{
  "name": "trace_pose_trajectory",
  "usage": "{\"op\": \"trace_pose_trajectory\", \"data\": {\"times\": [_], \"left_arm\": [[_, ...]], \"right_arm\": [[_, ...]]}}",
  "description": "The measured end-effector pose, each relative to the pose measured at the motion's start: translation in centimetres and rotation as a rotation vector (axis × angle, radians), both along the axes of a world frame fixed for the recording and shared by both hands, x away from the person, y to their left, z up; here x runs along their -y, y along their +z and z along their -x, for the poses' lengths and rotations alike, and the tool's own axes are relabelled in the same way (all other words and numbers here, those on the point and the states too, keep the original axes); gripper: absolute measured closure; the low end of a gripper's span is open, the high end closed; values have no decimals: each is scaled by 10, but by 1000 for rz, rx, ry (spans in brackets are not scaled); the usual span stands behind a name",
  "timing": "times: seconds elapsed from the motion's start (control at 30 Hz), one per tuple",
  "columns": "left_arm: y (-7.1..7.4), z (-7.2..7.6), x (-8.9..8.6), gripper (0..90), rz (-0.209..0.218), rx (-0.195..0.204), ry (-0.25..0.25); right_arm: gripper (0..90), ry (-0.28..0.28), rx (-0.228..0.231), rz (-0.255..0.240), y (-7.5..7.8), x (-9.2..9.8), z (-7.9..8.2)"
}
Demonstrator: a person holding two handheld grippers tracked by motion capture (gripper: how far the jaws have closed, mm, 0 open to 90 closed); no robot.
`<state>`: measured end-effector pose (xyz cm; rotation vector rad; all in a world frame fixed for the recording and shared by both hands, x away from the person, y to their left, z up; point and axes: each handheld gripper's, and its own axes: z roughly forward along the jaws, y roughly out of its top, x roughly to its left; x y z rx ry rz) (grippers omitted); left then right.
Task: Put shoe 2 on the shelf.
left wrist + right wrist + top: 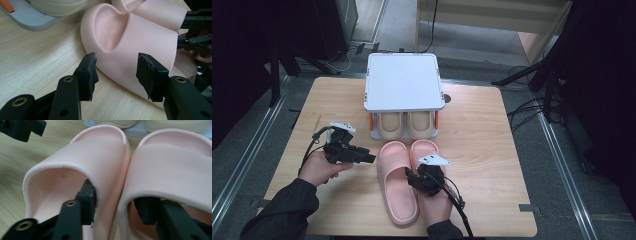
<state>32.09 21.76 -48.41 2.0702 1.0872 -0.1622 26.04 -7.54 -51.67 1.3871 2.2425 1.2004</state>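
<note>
**Right tongs pinch the pink slides together while the left tongs wait beside them**

Nearest the person, the right tongs point(414, 176) reach into a pair of pink slide sandals from the heel end. In the right gripper view one jaw sits inside the left pink slide point(82, 170) and the other inside the right pink slide point(172, 167), so the two inner side walls stand between the pads. The walls touch each other and the pads appear to lie against them, which reads as a pinch meant to carry both slides as one pair; I cannot be sure how firmly it bites.

The pair lies side by side on the wooden worktop point(482, 150), toes pointing away from the person, just in front of the shoe rack.

To the left, the left tongs point(371, 158) are held level by the left hand point(319, 167), jaws apart and holding nothing. The left gripper view shows their pads aimed at the outer flank of the near slide, close to it but not touching, probably ready to steady or guide the pair.

Farther off stands a small shoe rack point(404, 82) with a white top shelf. Its lower tier already holds a pair of beige slides point(404, 125), toes outward, so the pink pair most likely goes on the free shelf above.
</note>
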Motion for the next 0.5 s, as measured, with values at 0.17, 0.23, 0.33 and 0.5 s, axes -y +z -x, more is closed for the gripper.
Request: {"op": "trace_pose_trajectory", "data": {"times": [0.17,0.23,0.33,0.5], "left_arm": [[3,0,-4,508,19,22,18],[3,0,-4,510,15,18,19],[3,0,-5,511,19,21,16],[3,1,-5,484,16,36,20]], "right_arm": [[715,7,-38,-30,2,10,-4],[722,13,-51,-50,2,13,-6],[731,20,-52,-42,2,13,-7],[771,26,-59,-34,7,19,-6]]}}
